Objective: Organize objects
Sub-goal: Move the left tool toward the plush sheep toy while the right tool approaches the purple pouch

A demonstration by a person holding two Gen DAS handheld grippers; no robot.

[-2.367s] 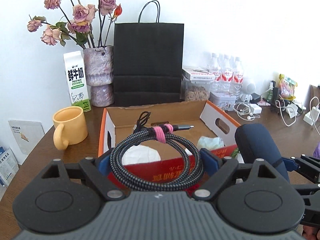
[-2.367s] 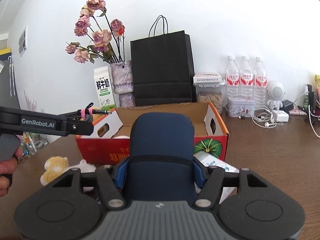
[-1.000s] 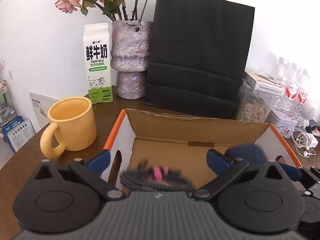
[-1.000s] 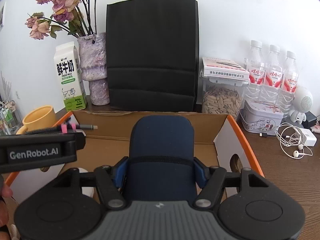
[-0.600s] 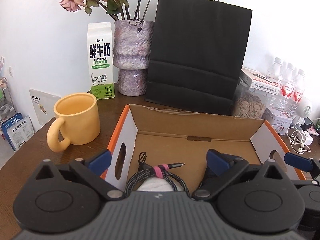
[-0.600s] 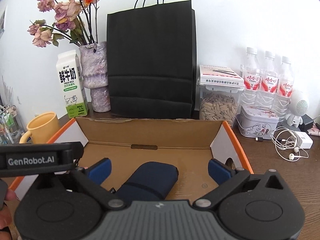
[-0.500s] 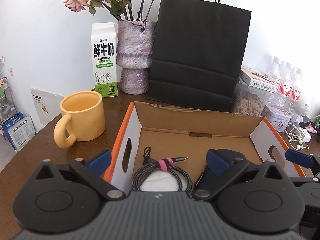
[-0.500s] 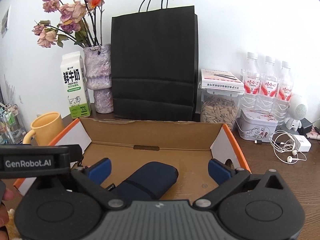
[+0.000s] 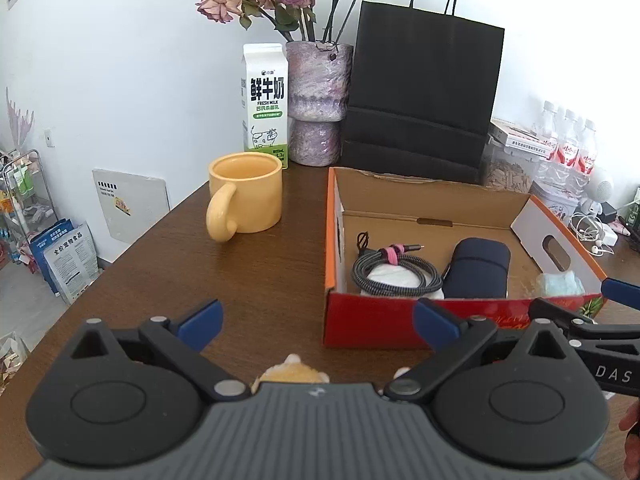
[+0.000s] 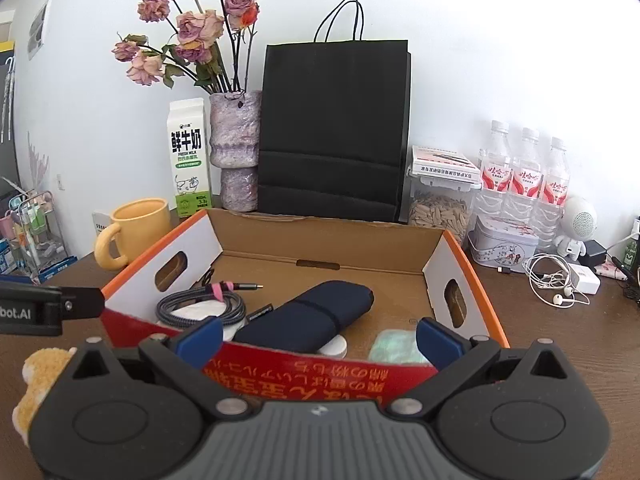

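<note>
An open cardboard box (image 9: 333, 240) with a red front and orange rims sits on the brown table. Inside it lie a coiled grey braided cable (image 9: 396, 274) with a pink tie, resting on a white pad, and a navy pouch (image 9: 478, 268) beside it. My left gripper (image 9: 318, 320) is open and holds nothing, in front of the box and to its left. My right gripper (image 10: 319, 342) is open too, just in front of the box's red front wall (image 10: 320, 376). The cable (image 10: 200, 308) and the pouch (image 10: 308, 316) lie free. A yellow plush toy (image 9: 292, 372) peeks out below the left gripper.
A yellow mug (image 9: 244, 196), milk carton (image 9: 266, 108), vase of dried roses (image 9: 318, 104) and black paper bag (image 9: 420, 96) stand behind the box. Water bottles (image 10: 524, 184), a seed jar (image 10: 440, 208), a tin and earphones (image 10: 556, 280) crowd the right. A pale green packet (image 10: 394, 346) is in the box.
The cable and the pouch have left the jaws and now lie in the box. Both grippers opened wide and drew back from it, the left one ending further left over the bare table.
</note>
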